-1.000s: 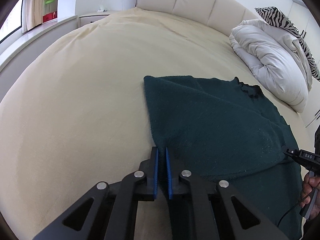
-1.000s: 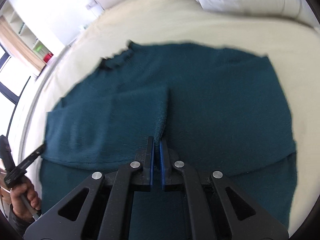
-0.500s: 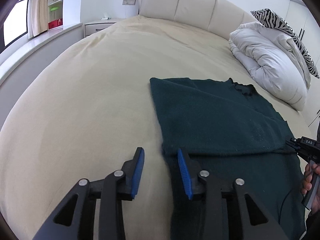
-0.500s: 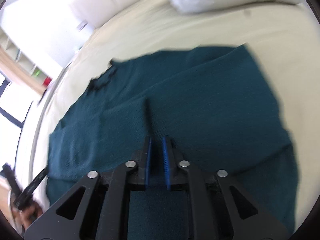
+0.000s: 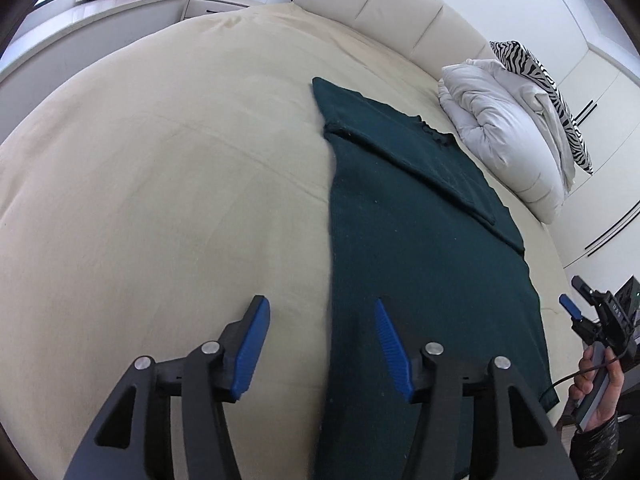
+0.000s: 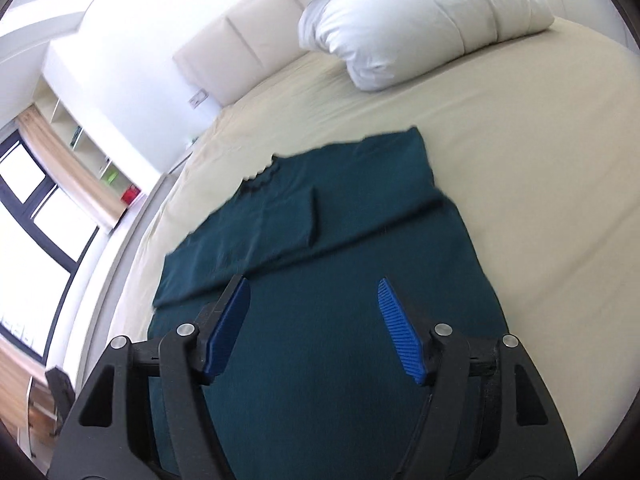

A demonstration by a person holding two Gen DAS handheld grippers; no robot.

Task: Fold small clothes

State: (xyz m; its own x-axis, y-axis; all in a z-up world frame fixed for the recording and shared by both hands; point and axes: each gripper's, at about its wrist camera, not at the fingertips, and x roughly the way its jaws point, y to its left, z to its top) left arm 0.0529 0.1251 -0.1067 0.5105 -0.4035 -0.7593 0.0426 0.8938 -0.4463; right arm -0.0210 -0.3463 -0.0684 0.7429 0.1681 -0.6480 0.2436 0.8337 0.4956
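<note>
Dark green sweater (image 5: pixel 420 248) lies flat on the cream bed (image 5: pixel 160 184), sleeves folded across its chest, collar toward the white duvet (image 5: pixel 504 128). Left gripper (image 5: pixel 320 344) above the sweater's near left edge, jaws opening, nothing between. Right gripper (image 6: pixel 316 328) over the sweater's lower body, jaws opening, empty.

dark teal sweater (image 5: pixel 420 240), cream bedsheet (image 5: pixel 180 160), zebra-striped pillow (image 5: pixel 536 72)

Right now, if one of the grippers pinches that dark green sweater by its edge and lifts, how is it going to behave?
The dark green sweater would probably droop: it lies flat with its sleeves folded over, so it looks limp. The folded layers may slide open, since nothing pins them. Its knit looks fuzzy, so it likely drags on the bedsheet rather than gliding.
</note>
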